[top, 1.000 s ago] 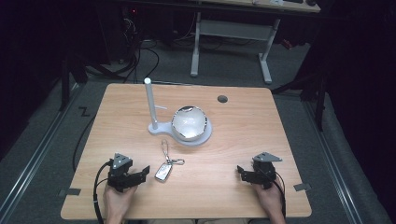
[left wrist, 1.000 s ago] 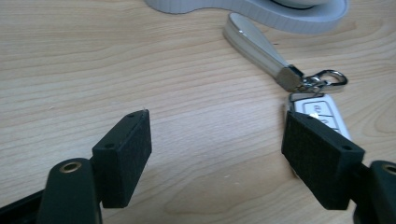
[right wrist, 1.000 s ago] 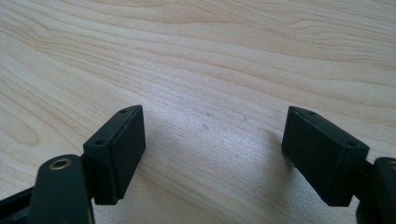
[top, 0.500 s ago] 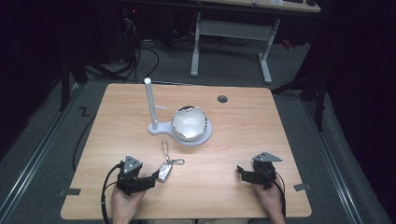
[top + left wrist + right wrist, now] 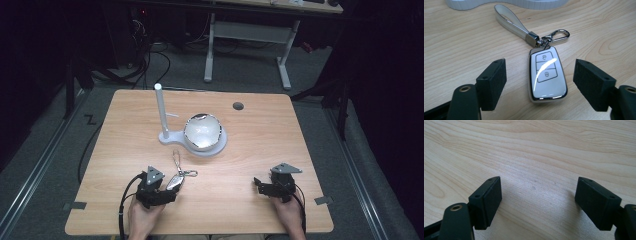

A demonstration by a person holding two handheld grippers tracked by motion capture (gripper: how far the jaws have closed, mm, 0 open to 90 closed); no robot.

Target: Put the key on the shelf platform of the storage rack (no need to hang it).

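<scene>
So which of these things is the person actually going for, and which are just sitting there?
Likely in play:
- car key fob, lying between the open left gripper jaws
- its strap and clip

Just there, as far as I can tell:
- white stand with shiny bowl
- right gripper, open over bare table

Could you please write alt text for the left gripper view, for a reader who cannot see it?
A white car key fob with two buttons lies flat on a light wooden table, between the two open black jaws of the left gripper, which do not touch it. A white strap and a silver clip are attached at its far end.
</scene>
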